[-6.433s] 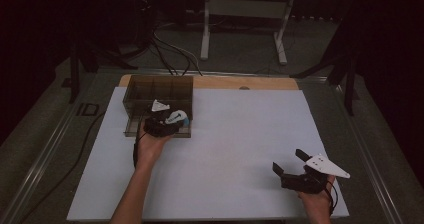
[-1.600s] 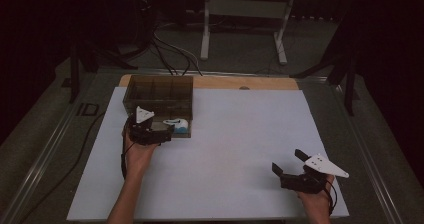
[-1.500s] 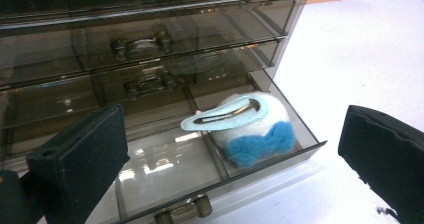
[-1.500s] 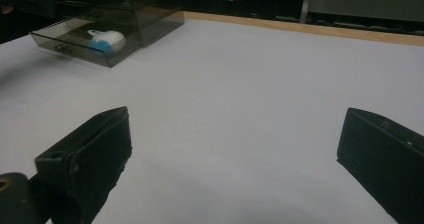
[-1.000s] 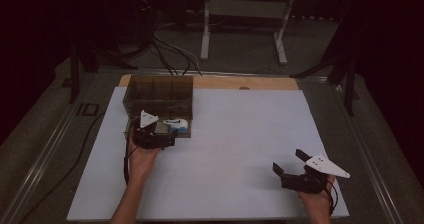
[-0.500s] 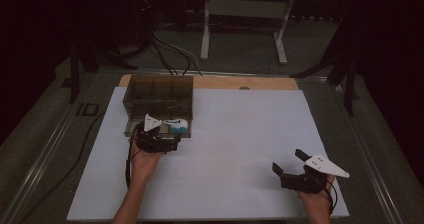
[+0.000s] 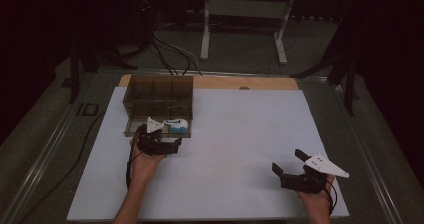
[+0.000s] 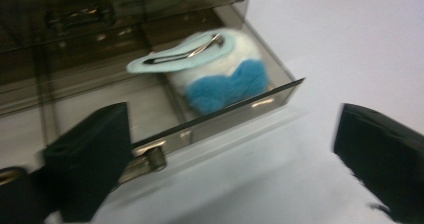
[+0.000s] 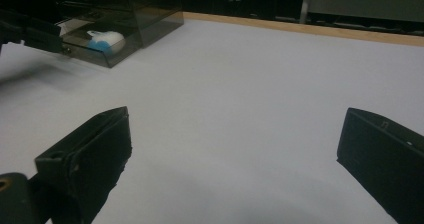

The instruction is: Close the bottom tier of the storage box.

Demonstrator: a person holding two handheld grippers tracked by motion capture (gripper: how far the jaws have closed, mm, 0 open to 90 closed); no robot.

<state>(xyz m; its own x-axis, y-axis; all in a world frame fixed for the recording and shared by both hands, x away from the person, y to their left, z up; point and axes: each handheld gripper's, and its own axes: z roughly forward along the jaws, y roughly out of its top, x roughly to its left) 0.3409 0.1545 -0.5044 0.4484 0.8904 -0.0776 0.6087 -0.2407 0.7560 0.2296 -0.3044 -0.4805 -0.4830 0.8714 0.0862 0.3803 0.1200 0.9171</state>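
Blue-white fluffy hair clip (image 8: 215, 71) lies in drawer (image 8: 220, 116) just beyond spread left claw (image 8: 235, 159).

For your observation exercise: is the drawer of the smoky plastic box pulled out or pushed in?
Pulled out: the drawer juts from the box, exposing the fluffy blue-and-white hair clip inside.

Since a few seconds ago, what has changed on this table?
The left gripper drew back from over the open drawer of the smoky box to its front; its jaws have just been closing, gripping nothing. The fluffy blue-and-white clip and right gripper stayed put.
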